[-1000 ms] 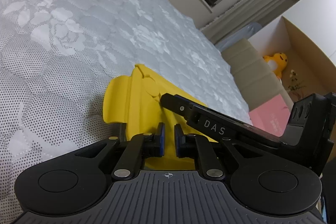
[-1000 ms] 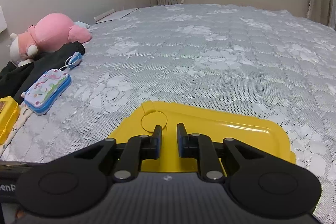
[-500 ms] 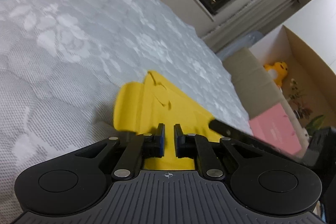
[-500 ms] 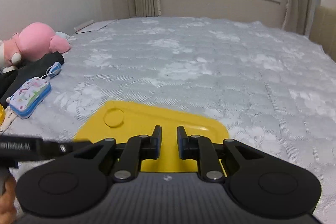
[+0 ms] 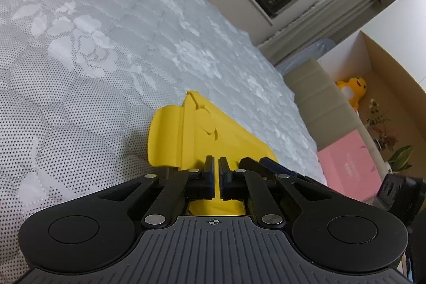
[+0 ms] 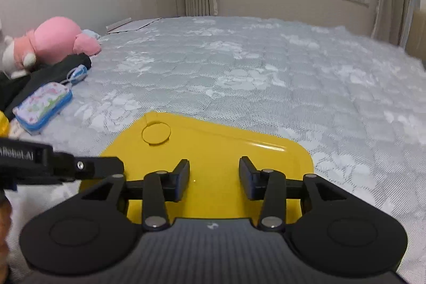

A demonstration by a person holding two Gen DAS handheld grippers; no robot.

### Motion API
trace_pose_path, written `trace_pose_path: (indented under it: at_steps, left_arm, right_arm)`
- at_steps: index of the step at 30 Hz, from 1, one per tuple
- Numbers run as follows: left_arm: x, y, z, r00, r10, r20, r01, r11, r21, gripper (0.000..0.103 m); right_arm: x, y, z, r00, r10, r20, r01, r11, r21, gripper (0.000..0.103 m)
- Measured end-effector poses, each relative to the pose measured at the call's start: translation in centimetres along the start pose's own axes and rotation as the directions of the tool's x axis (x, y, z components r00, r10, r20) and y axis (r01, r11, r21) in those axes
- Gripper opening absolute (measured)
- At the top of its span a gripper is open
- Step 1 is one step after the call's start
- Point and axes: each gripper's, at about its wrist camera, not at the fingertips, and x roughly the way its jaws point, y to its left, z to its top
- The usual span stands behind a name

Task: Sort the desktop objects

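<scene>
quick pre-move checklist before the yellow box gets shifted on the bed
1. Left gripper closed on the near edge of the yellow box: ok, its pads sit tight together on that edge.
2. Right gripper clear of the box: ok, jaws opening and apart above the lid, pads not pressing.
3. Box lid closed: ok, flat yellow top with the round mark in the right wrist view.
4. Box resting on the mattress: ok, though its underside is hidden.
5. Space ahead of the box: ok, bare quilting there.
6. Patterned pencil case out of the way: ok, far to the side.
</scene>
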Motion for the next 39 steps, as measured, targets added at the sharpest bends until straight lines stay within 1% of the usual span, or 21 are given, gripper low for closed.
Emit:
trace_pose_path:
  at_steps: [3, 7, 9, 11, 12, 13, 14, 15, 16, 18, 20, 22, 24, 26, 27, 30, 31, 32, 34, 35, 39]
  left_arm:
    - [0.0, 0.1, 0.0, 1.000, -0.002, -0.002, 0.002, 1.000, 0.000, 0.006]
    - [-0.1, 0.4, 0.0, 1.000, -0.016, 0.007, 0.016, 1.000, -0.023, 0.006]
    - [-0.9, 0.1, -0.1, 0.999, -0.007, 0.036, 0.008, 1.000, -0.014, 0.008]
    - [-2.2, -0.5, -0.1, 0.995, 0.024, 0.097, -0.025, 1.000, 0.018, 0.011]
    - [-2.8, -0.7, -0.1, 0.991, 0.040, 0.125, -0.043, 0.999, 0.026, 0.013]
    - [-3.4, -1.0, -0.1, 0.987, 0.056, 0.152, -0.062, 0.998, 0.032, 0.020]
    - [-4.0, -1.1, 0.0, 0.983, 0.058, 0.173, -0.064, 0.998, 0.026, 0.027]
    - [-4.2, -1.2, 0.1, 0.984, 0.041, 0.176, -0.045, 0.999, 0.018, 0.031]
    - [-4.3, -1.4, 0.3, 0.984, 0.020, 0.175, -0.022, 1.000, 0.009, 0.035]
    - [-3.5, -2.0, 0.2, 0.990, -0.045, 0.136, 0.044, 0.999, 0.008, 0.035]
    - [-2.1, -2.7, -0.2, 0.991, -0.111, 0.080, 0.109, 0.994, 0.026, 0.035]
    - [-0.4, -2.8, -0.6, 0.988, -0.149, 0.028, 0.148, 0.989, 0.021, 0.034]
    - [0.6, -2.5, -0.8, 0.992, -0.122, 0.006, 0.122, 0.992, 0.017, 0.034]
    - [1.1, -2.0, -0.7, 0.998, -0.070, 0.005, 0.070, 0.997, 0.014, 0.029]
    - [1.2, -1.7, -0.7, 0.999, -0.045, 0.010, 0.045, 0.999, 0.010, 0.025]
    - [1.2, -0.6, -0.3, 0.998, -0.069, -0.011, 0.069, 0.997, -0.042, 0.023]
    - [1.0, -0.3, -0.2, 0.997, -0.075, -0.009, 0.074, 0.996, -0.057, 0.023]
    - [0.8, -0.1, -0.2, 0.997, -0.077, -0.002, 0.077, 0.995, -0.068, 0.024]
    - [-0.1, 0.0, -0.1, 0.997, -0.074, 0.020, 0.075, 0.994, -0.076, 0.028]
    - [-0.8, 0.0, 0.0, 0.997, -0.070, 0.039, 0.073, 0.995, -0.072, 0.028]
    - [-3.4, 0.0, 0.7, 0.996, -0.029, 0.084, 0.032, 0.999, -0.033, 0.034]
  right_arm:
    - [-0.5, 0.1, -0.4, 1.000, -0.005, 0.031, 0.004, 1.000, 0.019, 0.044]
    - [-3.5, -1.7, -0.9, 0.996, 0.035, 0.083, -0.046, 0.990, 0.137, 0.043]
    - [-5.8, -2.6, -1.7, 0.994, 0.024, 0.107, -0.042, 0.985, 0.168, 0.044]
    - [-7.9, -3.3, -2.7, 0.992, -0.002, 0.125, -0.021, 0.983, 0.183, 0.045]
    - [-8.8, -3.7, -3.3, 0.991, -0.022, 0.129, -0.001, 0.984, 0.181, 0.048]
    - [-9.6, -3.9, -3.9, 0.990, -0.044, 0.137, 0.020, 0.984, 0.176, 0.049]
    - [-9.9, -4.1, -4.3, 0.987, -0.067, 0.147, 0.041, 0.984, 0.174, 0.050]
    - [-10.0, -4.4, -4.5, 0.984, -0.089, 0.157, 0.061, 0.982, 0.176, 0.050]
    - [-10.1, -4.6, -4.7, 0.980, -0.111, 0.167, 0.081, 0.981, 0.179, 0.050]
    - [-9.9, -5.2, -4.9, 0.976, -0.138, 0.169, 0.104, 0.975, 0.194, 0.048]
    - [-8.4, -6.1, -4.5, 0.986, -0.107, 0.126, 0.073, 0.965, 0.250, 0.047]
    - [-6.8, -7.5, -4.3, 0.994, -0.066, 0.092, 0.029, 0.935, 0.355, 0.046]
    - [-5.7, -8.8, -4.6, 0.995, -0.061, 0.081, 0.017, 0.890, 0.456, 0.044]
    - [-5.1, -9.1, -4.7, 0.994, -0.061, 0.087, 0.011, 0.875, 0.484, 0.037]
    - [-5.2, -8.7, -4.4, 0.991, -0.074, 0.116, 0.011, 0.885, 0.466, 0.034]
    - [-5.8, -6.7, -2.7, 0.968, -0.125, 0.220, 0.036, 0.928, 0.370, 0.034]
    - [-5.4, -5.9, -2.0, 0.970, -0.102, 0.220, 0.023, 0.942, 0.334, 0.034]
    - [-4.4, -5.0, -1.2, 0.982, -0.044, 0.186, -0.013, 0.955, 0.295, 0.034]
    - [-2.4, -3.0, 0.1, 0.992, 0.066, 0.111, -0.090, 0.969, 0.228, 0.022]
    - [-1.5, -2.1, 0.5, 0.991, 0.107, 0.076, -0.120, 0.972, 0.204, 0.001]
    - [0.4, 0.5, 0.8, 0.983, 0.183, 0.016, -0.183, 0.976, 0.114, 0.002]
